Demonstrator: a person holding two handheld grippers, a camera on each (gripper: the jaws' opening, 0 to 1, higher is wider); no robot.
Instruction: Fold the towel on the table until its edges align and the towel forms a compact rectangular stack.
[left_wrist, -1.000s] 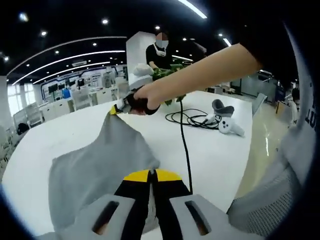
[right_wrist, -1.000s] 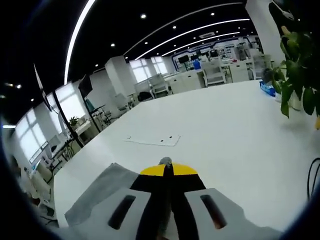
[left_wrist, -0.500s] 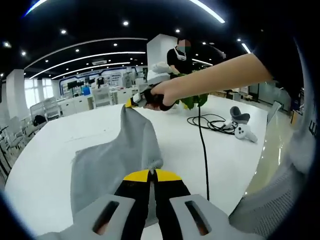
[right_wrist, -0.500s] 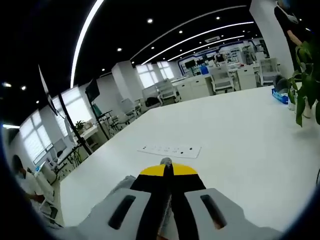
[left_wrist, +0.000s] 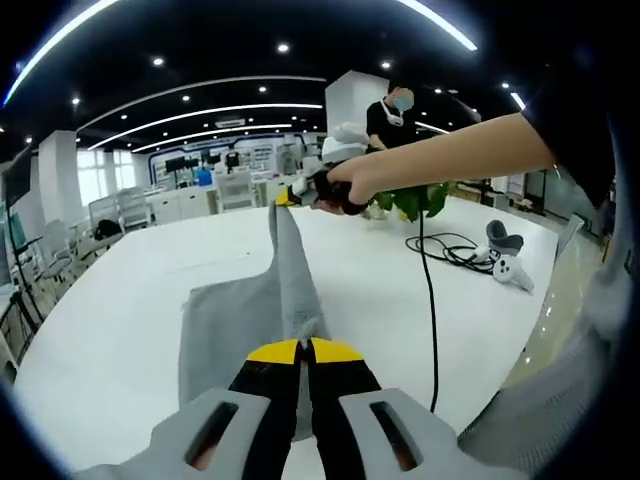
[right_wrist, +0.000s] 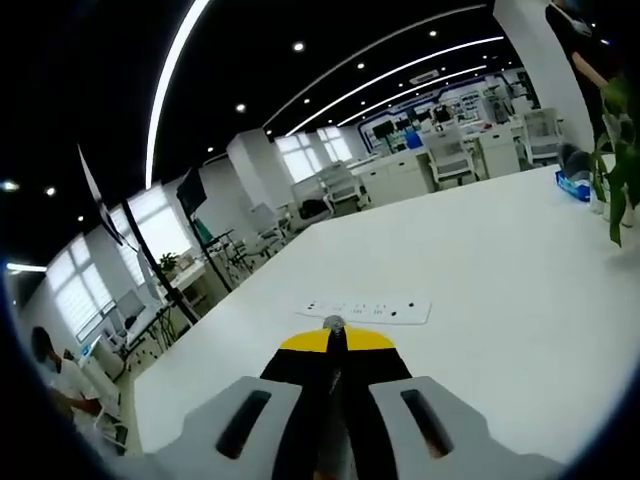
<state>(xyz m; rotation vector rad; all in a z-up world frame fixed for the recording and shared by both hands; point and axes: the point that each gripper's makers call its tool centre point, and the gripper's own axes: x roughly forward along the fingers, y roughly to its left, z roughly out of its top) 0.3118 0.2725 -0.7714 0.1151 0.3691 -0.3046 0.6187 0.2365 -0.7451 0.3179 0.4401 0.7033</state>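
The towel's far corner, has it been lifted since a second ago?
Yes. The towel corner held by the right gripper now hangs higher above the table, stretching the cloth taller and narrower.

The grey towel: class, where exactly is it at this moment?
In the left gripper view, the grey towel hangs stretched above the white table, between the left gripper near the bottom and the right gripper held higher, left of the black cable.

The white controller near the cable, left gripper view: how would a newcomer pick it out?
Start at the big white table and follow the black cable away from the grey towel to its coiled end. Just beyond the coil lies the white controller, with a dark grey one behind it. It is the lighter of the two.
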